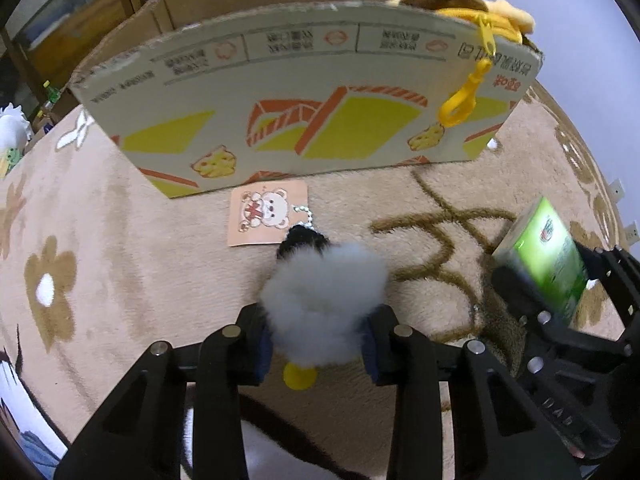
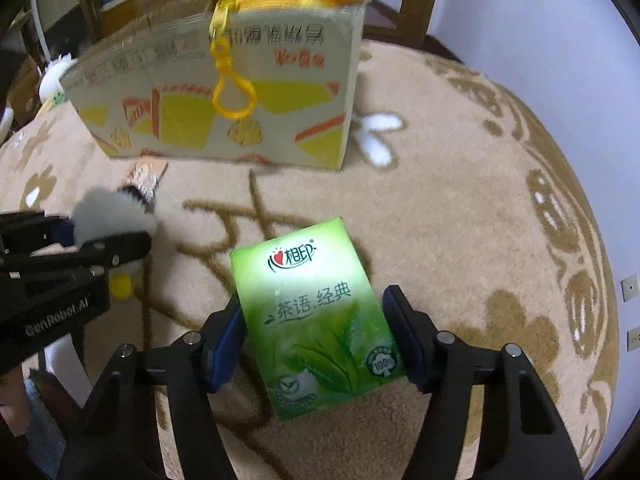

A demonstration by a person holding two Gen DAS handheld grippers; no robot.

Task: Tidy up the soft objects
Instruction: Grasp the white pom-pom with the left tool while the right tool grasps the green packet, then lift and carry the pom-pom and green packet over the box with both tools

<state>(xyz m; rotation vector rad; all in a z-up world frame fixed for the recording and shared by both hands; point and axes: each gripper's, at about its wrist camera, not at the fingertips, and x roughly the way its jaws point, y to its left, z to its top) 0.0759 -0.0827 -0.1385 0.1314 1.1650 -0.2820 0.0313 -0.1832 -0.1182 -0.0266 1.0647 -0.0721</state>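
My left gripper (image 1: 318, 344) is shut on a fluffy white plush toy (image 1: 324, 300) with a black end and a yellow foot, held just above the beige carpet. Its paper tag with a bear (image 1: 266, 214) lies in front on a bead chain. My right gripper (image 2: 314, 336) is shut on a green tissue pack (image 2: 316, 312), also seen at the right of the left wrist view (image 1: 548, 256). Ahead stands an open cardboard box (image 1: 304, 100) (image 2: 224, 96) holding a brown and yellow plush (image 1: 460, 0) whose yellow clip (image 1: 464, 92) hangs over the front wall.
A round beige carpet (image 2: 460, 208) with brown flowers and white rabbits covers the floor. Wooden furniture (image 1: 76, 20) stands behind the box. A white plush (image 1: 12, 128) lies at the far left. A wall with sockets (image 2: 630, 288) is at the right.
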